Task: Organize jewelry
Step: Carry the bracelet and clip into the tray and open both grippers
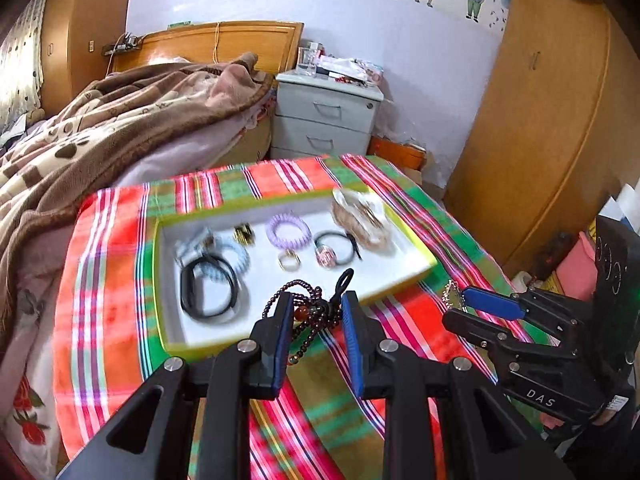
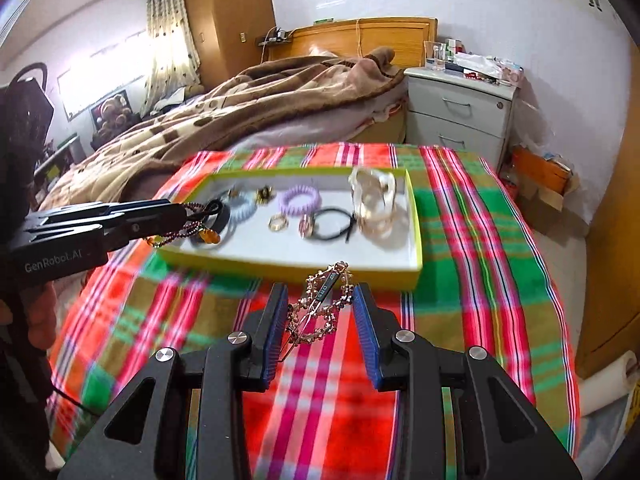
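My left claw point(image 1: 314, 308) clamps dark maroon bead bracelet point(image 1: 304, 300) over white yellow-rimmed box point(image 1: 400, 268); right claw point(image 2: 320, 304) pinches gold rhinestone hair clip point(image 2: 320, 304), box just ahead.

- Tray point(image 2: 280, 258) lies on the table point(image 2: 472, 240); rings, hair ties and a bracelet inside.
- Bed point(image 2: 240, 112) stands behind the table, nightstand point(image 2: 456, 108) right of the bed.
- Bead string point(image 1: 308, 312) hangs over the tray's near edge.
- Hairpin point(image 2: 320, 308) before the tray.

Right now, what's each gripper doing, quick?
Left gripper: shut on the dark beaded bracelet.
Right gripper: shut on the gold rhinestone hair clip.
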`<state>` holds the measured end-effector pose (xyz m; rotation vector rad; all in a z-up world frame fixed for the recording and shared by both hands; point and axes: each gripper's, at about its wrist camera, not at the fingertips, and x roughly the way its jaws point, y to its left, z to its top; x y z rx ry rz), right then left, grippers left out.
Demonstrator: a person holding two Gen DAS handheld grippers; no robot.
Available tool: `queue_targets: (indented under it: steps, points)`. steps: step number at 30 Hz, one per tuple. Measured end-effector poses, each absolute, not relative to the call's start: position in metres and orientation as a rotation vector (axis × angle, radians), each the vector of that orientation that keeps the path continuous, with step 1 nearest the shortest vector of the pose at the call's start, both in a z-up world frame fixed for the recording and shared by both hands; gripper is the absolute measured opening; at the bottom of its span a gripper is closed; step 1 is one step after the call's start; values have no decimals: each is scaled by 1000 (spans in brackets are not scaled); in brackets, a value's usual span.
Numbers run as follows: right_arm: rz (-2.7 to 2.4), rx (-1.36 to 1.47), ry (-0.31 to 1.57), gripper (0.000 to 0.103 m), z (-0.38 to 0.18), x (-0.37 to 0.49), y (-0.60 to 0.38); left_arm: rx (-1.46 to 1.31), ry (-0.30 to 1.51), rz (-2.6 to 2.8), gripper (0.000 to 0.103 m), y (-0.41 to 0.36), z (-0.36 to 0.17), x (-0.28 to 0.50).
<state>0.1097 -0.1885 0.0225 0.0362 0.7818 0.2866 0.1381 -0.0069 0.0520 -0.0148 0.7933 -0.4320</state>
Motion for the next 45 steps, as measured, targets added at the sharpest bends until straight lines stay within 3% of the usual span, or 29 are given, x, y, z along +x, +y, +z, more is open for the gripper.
queue_targets:
  steps: [16, 45]
  points:
    - [271, 72, 874, 35, -6, 194, -175, -44, 877, -393, 25, -9, 18, 209]
    - [235, -4, 962, 35, -28, 208, -171, -20, 982, -398, 31, -28, -19, 214]
